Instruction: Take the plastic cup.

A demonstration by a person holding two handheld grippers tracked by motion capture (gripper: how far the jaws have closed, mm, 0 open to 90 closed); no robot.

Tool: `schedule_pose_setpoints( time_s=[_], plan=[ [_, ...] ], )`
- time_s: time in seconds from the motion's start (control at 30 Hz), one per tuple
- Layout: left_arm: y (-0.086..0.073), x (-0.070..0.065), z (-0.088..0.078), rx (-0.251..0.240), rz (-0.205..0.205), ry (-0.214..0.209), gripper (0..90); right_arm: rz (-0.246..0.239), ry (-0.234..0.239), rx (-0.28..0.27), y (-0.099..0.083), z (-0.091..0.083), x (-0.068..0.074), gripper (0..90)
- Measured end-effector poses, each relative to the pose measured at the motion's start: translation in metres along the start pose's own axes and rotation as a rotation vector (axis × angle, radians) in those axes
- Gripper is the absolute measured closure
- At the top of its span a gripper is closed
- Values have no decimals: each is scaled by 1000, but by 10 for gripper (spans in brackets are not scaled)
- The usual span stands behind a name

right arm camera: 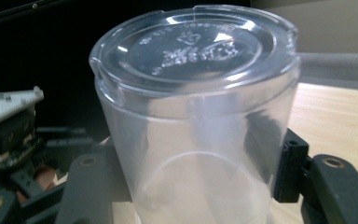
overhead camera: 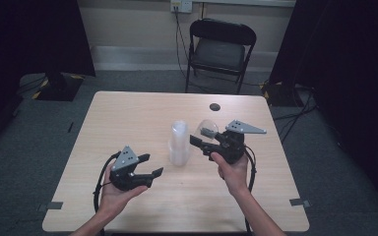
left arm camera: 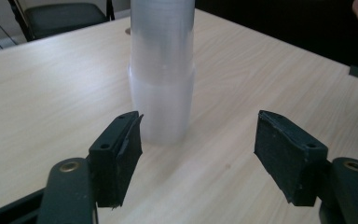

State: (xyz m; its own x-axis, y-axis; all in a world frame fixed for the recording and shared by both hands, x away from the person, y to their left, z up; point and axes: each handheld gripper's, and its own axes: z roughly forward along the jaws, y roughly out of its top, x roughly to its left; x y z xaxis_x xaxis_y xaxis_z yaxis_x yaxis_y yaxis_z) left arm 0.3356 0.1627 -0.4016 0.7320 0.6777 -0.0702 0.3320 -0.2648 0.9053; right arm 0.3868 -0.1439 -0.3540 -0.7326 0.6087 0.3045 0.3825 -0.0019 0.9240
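A stack of translucent plastic cups (overhead camera: 179, 142) stands upside down near the middle of the wooden table (overhead camera: 128, 118). In the left gripper view the stack (left arm camera: 162, 79) rises just beyond the open jaws. My left gripper (overhead camera: 150, 165) (left arm camera: 198, 158) is held in front of the stack and to its left, with nothing between its pads. My right gripper (overhead camera: 203, 138) (right arm camera: 191, 177) is shut on a single clear cup (overhead camera: 208, 129) (right arm camera: 196, 107), lifted off the table just right of the stack. The cup's base faces the right gripper's camera.
A black folding chair (overhead camera: 220, 49) stands behind the table's far edge. A small dark round spot (overhead camera: 214, 106) lies on the far part of the tabletop. Dark curtains hang on both sides. Cables trail from both grippers toward the near edge.
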Motion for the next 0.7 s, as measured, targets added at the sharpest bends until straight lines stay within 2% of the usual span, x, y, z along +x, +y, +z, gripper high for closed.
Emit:
schedule_pose_setpoints(
  time_s=[0.03, 0.1, 0.2, 0.23, 0.3, 0.33, 0.4, 0.47, 0.57, 0.63, 0.7],
  plan=[
    [3, 0, 2, -15, 3, -9, 372, 7, 1, 2, -2, -1, 0, 400],
    [6, -2, 10, -11, -10, -24, 371, 27, 9, 8, -7, -3, -2, 400],
    [5, -9, 22, -15, 6, -27, 384, 58, 24, 13, -14, -7, -4, 400],
    [4, -11, 25, -22, 1, -51, 400, 64, 33, 22, -18, -7, -4, 400],
    [3, -18, 29, -20, 15, -41, 420, 64, 48, 40, -25, -9, -4, 400],
    [0, -21, 31, -29, 19, -47, 405, 69, 62, 52, -28, -9, -4, 399],
    [-3, -24, 34, -15, 34, -58, 422, 83, 81, 62, -34, -10, -3, 399],
    [-7, -28, 37, 9, 47, -70, 430, 106, 102, 60, -40, -11, -3, 399],
    [-11, -33, 39, 12, 66, -77, 466, 142, 121, 62, -49, -12, -3, 400],
    [-10, -35, 37, 3, 74, -86, 496, 168, 132, 78, -54, -11, -3, 399],
    [-11, -37, 36, -7, 81, -85, 539, 216, 152, 83, -60, -10, -5, 400]
  ],
)
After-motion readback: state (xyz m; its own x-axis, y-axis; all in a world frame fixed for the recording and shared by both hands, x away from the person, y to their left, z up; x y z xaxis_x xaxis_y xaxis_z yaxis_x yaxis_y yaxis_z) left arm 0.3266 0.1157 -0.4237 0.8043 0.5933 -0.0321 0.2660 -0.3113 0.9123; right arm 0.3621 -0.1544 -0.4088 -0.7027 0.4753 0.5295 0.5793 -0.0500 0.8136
